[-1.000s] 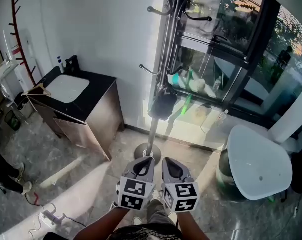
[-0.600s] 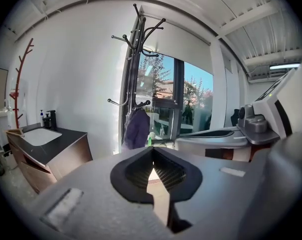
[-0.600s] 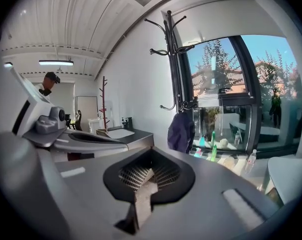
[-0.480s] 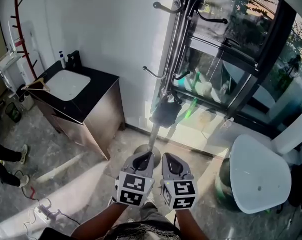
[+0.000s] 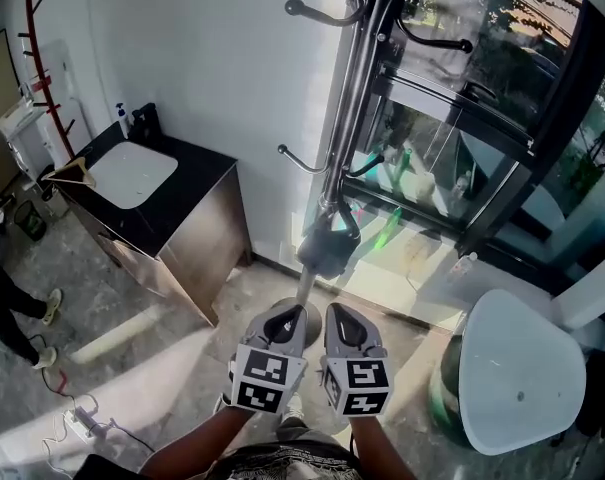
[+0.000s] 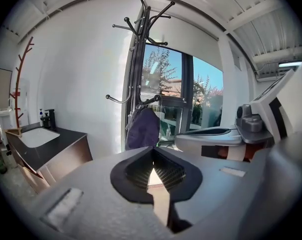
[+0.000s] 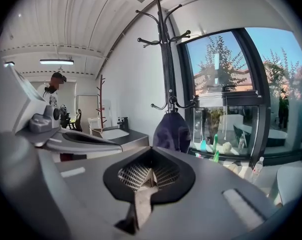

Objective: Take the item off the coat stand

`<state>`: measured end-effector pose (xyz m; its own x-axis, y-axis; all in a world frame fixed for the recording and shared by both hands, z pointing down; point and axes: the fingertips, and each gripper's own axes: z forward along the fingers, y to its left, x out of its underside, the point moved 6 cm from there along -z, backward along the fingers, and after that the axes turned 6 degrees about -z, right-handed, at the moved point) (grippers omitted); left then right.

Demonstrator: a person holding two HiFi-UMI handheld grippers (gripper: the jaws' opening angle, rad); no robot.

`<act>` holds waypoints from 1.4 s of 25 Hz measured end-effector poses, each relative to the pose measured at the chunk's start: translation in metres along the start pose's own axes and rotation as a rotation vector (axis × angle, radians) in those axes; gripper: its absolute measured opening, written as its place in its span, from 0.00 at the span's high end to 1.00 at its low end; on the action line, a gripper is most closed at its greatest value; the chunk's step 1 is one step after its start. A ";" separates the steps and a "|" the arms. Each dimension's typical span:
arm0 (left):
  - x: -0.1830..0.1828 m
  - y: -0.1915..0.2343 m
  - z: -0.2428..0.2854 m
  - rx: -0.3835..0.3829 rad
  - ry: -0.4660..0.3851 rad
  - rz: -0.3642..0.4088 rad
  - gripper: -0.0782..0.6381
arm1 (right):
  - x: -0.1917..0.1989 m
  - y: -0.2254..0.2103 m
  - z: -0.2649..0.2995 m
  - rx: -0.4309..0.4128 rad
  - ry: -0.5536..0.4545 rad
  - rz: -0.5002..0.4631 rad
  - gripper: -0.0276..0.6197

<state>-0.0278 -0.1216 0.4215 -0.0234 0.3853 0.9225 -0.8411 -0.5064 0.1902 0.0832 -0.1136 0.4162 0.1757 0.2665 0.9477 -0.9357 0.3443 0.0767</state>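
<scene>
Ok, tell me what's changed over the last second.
The person seems to have edged nearer the coat stand, which looks slightly larger in the head view. Nothing was grasped or released. The left gripper and right gripper stay shut, empty, side by side, short of the dark bag, which still hangs low on the stand.

Legible text, brands, numbers, signs: none recorded in any view. The marker cube (image 5: 269,379) of the left gripper (image 5: 284,324) and the one on the right gripper (image 5: 344,326) carried black-and-white square code patterns only, with no letters or digits. A pump bottle (image 5: 119,120) on the dark counter (image 5: 197,183) was too small for any label to be read.
</scene>
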 end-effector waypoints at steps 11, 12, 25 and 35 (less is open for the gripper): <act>-0.007 0.011 0.042 -0.054 0.014 -0.004 0.89 | 0.003 -0.037 0.047 -0.011 0.016 -0.028 0.87; -0.008 0.012 0.046 -0.060 0.014 -0.004 0.89 | 0.003 -0.040 0.051 -0.013 0.018 -0.034 0.86; -0.017 0.031 0.079 -0.110 0.015 -0.024 0.89 | 0.005 -0.055 0.102 -0.070 0.061 -0.082 0.73; -0.020 0.042 0.084 -0.133 0.014 -0.032 0.89 | 0.004 -0.051 0.118 -0.080 0.066 -0.154 0.90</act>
<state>-0.0170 -0.2152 0.4392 -0.0024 0.4106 0.9118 -0.9058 -0.3873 0.1721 0.0957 -0.2364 0.4525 0.3370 0.2624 0.9042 -0.8695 0.4552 0.1919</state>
